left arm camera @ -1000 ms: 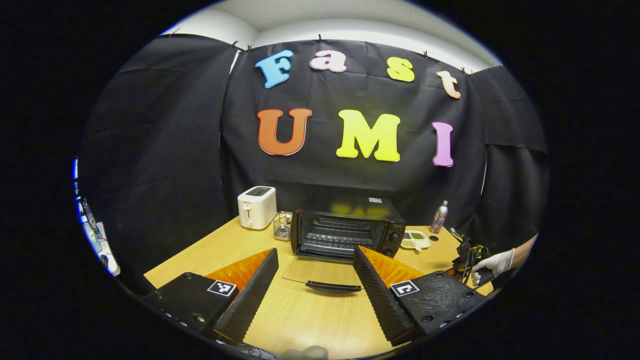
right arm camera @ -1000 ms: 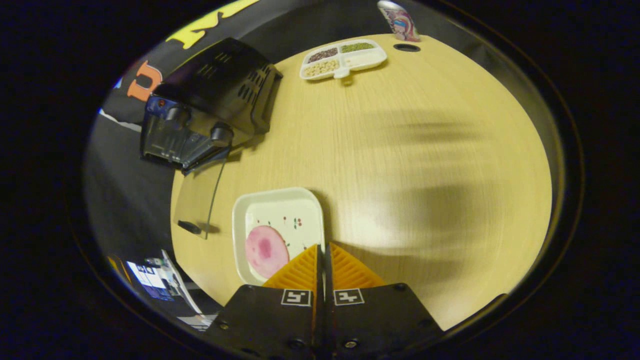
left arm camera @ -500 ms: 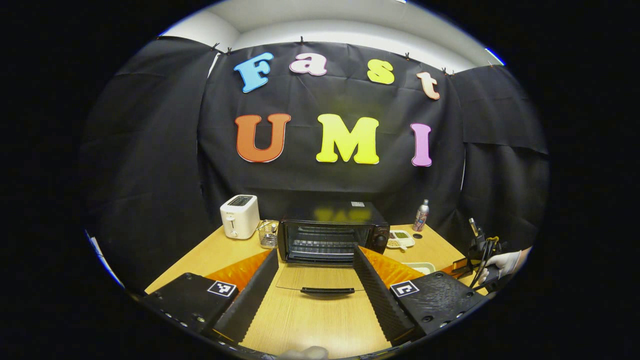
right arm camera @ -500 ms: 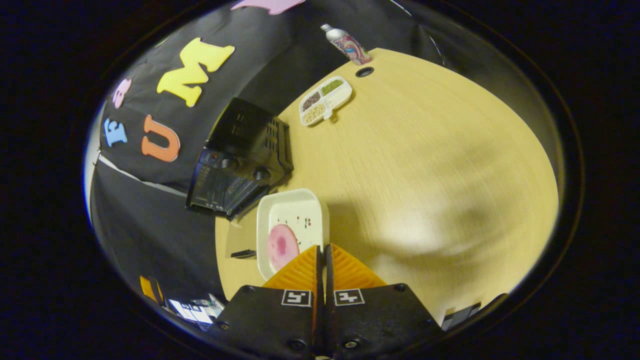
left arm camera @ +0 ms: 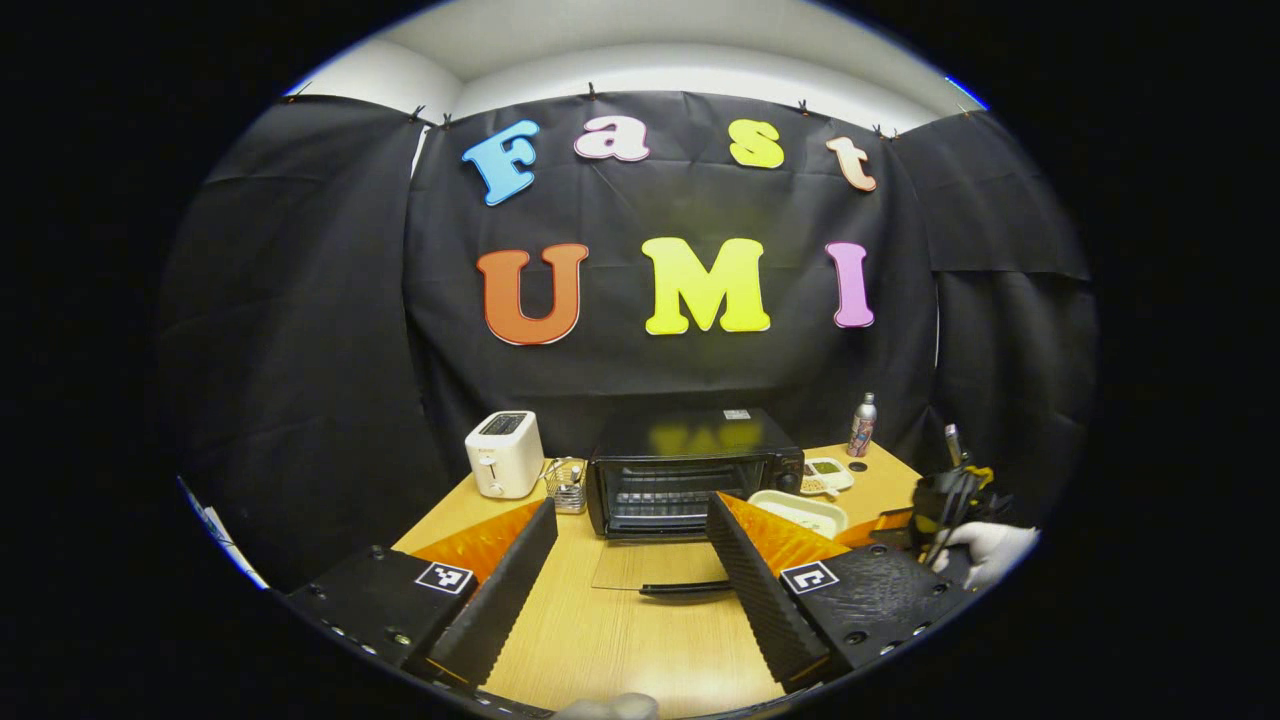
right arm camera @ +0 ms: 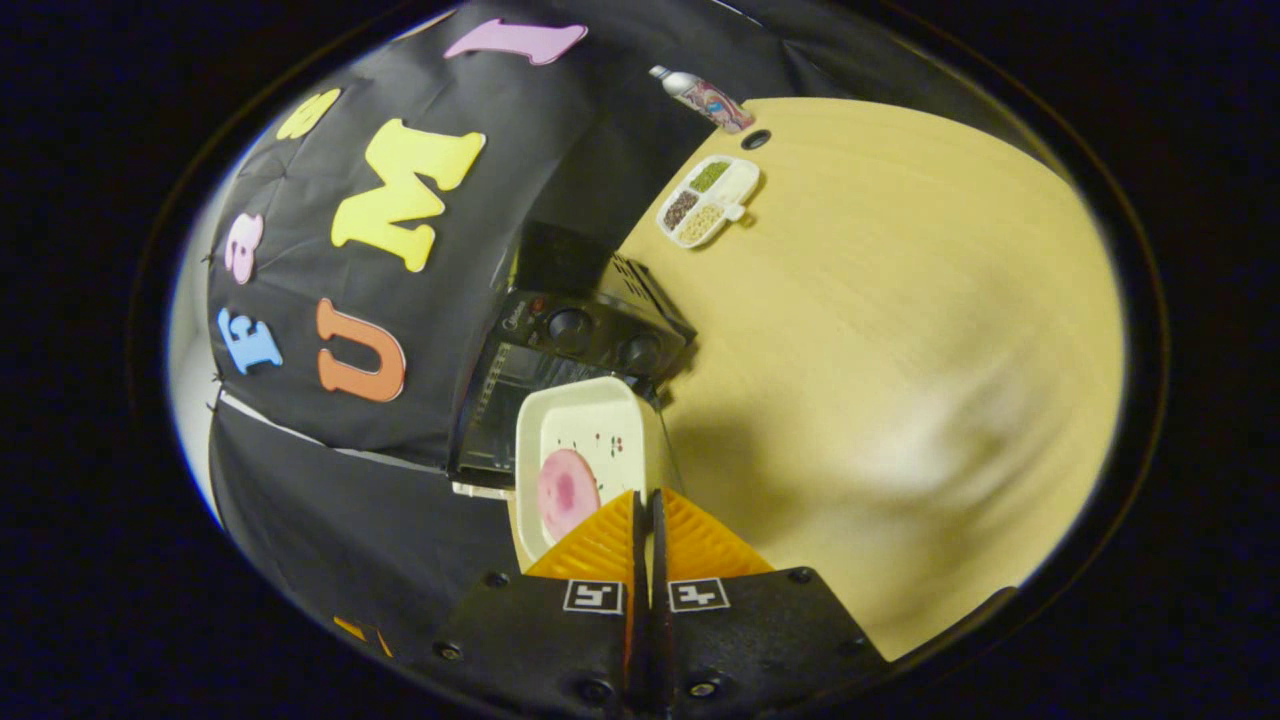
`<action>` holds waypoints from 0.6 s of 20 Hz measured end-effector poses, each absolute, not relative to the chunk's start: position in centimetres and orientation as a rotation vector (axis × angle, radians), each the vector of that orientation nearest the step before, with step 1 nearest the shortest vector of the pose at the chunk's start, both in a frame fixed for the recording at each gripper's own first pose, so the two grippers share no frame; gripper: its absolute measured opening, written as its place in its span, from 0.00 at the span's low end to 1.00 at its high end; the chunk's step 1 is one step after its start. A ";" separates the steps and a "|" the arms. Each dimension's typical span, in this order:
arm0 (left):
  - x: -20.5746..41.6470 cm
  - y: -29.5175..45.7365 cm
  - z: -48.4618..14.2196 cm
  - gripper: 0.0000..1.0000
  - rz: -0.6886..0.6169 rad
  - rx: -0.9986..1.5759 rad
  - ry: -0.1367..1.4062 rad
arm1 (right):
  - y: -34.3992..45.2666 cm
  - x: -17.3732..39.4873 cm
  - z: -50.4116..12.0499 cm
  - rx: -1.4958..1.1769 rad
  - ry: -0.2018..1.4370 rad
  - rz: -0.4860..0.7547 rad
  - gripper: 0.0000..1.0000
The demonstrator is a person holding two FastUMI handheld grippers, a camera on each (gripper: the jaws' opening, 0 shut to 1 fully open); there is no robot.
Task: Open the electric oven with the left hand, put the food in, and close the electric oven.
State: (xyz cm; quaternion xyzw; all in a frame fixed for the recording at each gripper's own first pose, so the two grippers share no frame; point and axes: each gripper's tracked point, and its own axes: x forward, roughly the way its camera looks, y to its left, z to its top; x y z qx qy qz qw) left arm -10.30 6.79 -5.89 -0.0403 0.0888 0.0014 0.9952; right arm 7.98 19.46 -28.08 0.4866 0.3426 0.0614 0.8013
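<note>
Two grippers work over a wooden table [left arm camera: 600, 640] that runs back to the black cloth wall. Largest on it is the electric oven [left arm camera: 690, 468], black, standing at the back middle with its glass door [left arm camera: 650, 565] dropped flat toward the front, the door's dark handle [left arm camera: 685, 588] at its near edge and the wire rack visible inside. In the right gripper view the oven's two knobs sit just beyond the white tray [right arm camera: 585, 450], which is held up in front of the open oven mouth; a round pink slice of food [right arm camera: 565, 493] lies on the tray's near half. The right gripper [right arm camera: 648, 510] is clenched on the tray's near rim, jaws almost together. The left gripper [left arm camera: 630, 560] is released, jaws spread wide, holding nothing, low over the table with the lowered door between its fingers. Left of the oven stand a white toaster [left arm camera: 505, 453] and a small wire basket [left arm camera: 568, 484]. Right of it lie a divided dish of grains [right arm camera: 708, 188] and a slim bottle [left arm camera: 861, 424]. A gloved hand [left arm camera: 985, 550] shows at the far right.
</note>
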 end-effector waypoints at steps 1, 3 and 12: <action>-10.3 6.8 -5.8 0.96 0.002 -0.086 0.182 | 20.8 8.8 -28.5 1.048 0.716 0.116 0.04; -10.5 7.4 -6.2 0.95 0.011 -0.101 0.195 | 23.5 9.5 -29.4 1.087 0.707 0.078 0.04; -10.5 10.6 -7.3 0.96 0.083 -0.072 0.226 | 32.2 15.7 -31.4 1.215 0.714 -0.031 0.00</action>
